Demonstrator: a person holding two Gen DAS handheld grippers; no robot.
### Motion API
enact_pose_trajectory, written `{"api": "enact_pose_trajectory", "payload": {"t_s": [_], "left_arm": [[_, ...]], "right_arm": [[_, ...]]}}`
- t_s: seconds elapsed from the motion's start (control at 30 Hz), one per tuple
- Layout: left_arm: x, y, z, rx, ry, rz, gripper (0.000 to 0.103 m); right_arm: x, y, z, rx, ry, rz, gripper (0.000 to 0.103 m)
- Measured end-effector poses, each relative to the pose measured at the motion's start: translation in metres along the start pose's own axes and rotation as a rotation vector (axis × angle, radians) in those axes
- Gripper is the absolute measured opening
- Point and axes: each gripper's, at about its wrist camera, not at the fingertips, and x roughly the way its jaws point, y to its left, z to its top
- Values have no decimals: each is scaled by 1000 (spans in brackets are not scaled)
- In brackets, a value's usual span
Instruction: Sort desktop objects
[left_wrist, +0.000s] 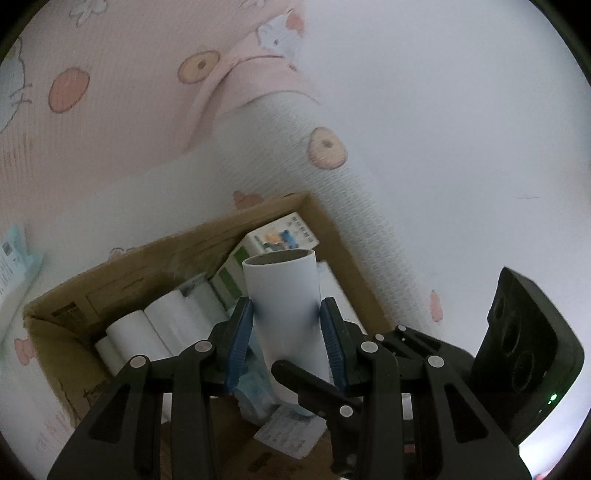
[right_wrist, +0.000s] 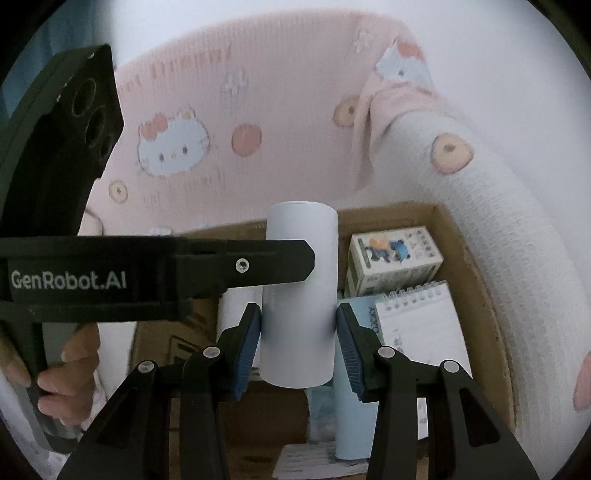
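A white paper roll (left_wrist: 282, 295) hangs upright over an open cardboard box (left_wrist: 147, 258). My left gripper (left_wrist: 286, 306) is shut on it, its blue pads pressing both sides. In the right wrist view the same roll (right_wrist: 301, 258) sits between the blue pads of my right gripper (right_wrist: 299, 314), which is also shut on it. The left gripper's black finger (right_wrist: 258, 264) crosses the roll's upper part there. The right gripper's finger (left_wrist: 310, 387) crosses the roll's lower part in the left wrist view.
The box (right_wrist: 476, 280) holds several white rolls (left_wrist: 155, 325), small printed cartons (right_wrist: 397, 254), a spiral notepad (right_wrist: 421, 325) and a light blue tube (right_wrist: 354, 424). A pink cartoon-print blanket (right_wrist: 258, 110) surrounds the box. A person's hand (right_wrist: 70, 362) holds the left gripper's handle.
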Motion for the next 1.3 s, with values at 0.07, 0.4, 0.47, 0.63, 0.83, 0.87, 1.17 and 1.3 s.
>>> {"api": "enact_pose_trajectory", "payload": {"t_s": [0.07, 0.4, 0.47, 0.63, 0.83, 0.87, 1.17, 1.3], "left_arm": [[6, 6, -1, -15, 6, 14, 40], [34, 28, -3, -48, 87, 76, 40], [38, 31, -3, -51, 103, 83, 40], [44, 36, -8, -54, 126, 79, 40], [45, 36, -3, -34, 125, 95, 40], [45, 37, -3, -38, 125, 90, 40], [34, 37, -7, -27, 89, 86, 26], [33, 29, -4, 9, 72, 96, 21]], "right_arm": [[8, -3, 2, 4, 28, 17, 40], [50, -6, 6, -4, 152, 34, 39], [56, -4, 8, -25, 171, 11, 39], [63, -1, 4, -50, 224, -11, 39], [67, -9, 5, -43, 232, 2, 39], [66, -9, 8, -42, 222, 3, 39], [52, -16, 10, -13, 183, 26, 40], [39, -22, 10, 29, 176, 42, 22]]}}
